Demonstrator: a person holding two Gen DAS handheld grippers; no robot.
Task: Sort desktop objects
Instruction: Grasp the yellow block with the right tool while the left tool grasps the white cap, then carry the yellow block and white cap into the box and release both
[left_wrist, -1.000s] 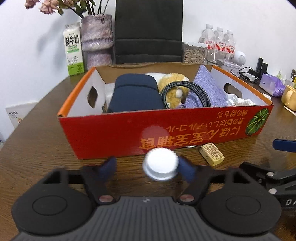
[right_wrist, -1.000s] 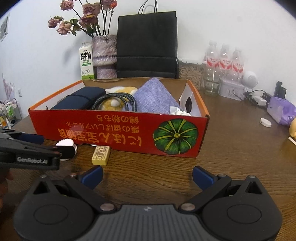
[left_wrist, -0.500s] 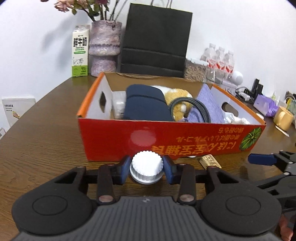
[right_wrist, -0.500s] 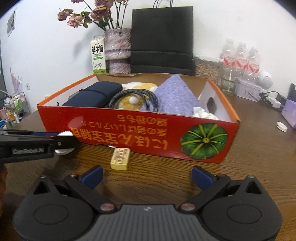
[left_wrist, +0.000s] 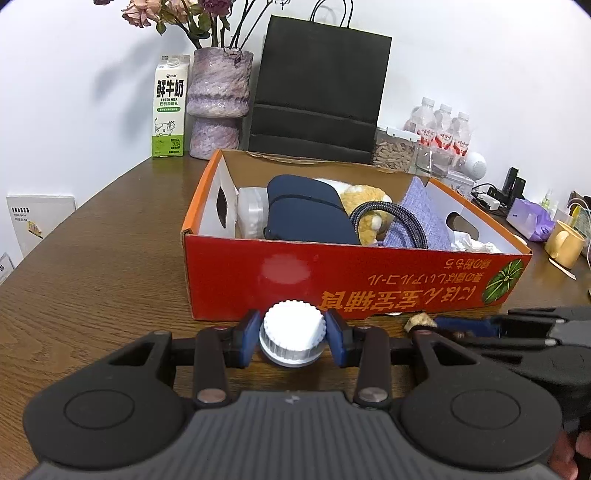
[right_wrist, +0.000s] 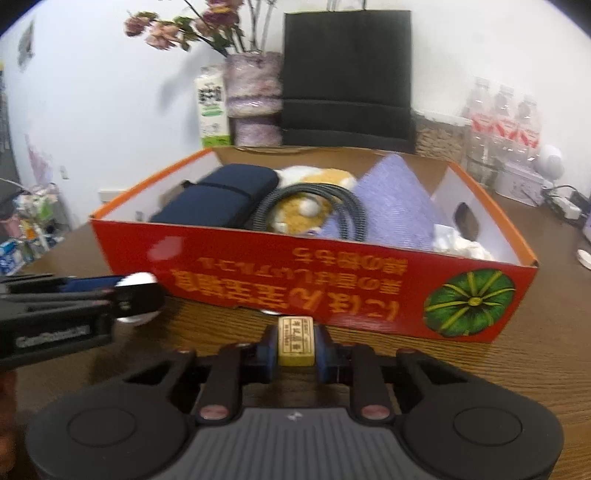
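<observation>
In front of the red box (left_wrist: 354, 273), my left tongs (left_wrist: 293, 334) clench a white ribbed cap (left_wrist: 293, 328) and my right tongs (right_wrist: 295, 343) clench a tan block (right_wrist: 295, 341); both should rise clear of the box's near wall before release inside.

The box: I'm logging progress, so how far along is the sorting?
Done: the box already holds a navy case, plush toy, cable and purple cloth. In hand: the left gripper is shut on a white cap, the right gripper on a tan block. Left: both sit in front of the box, not yet inside.
</observation>
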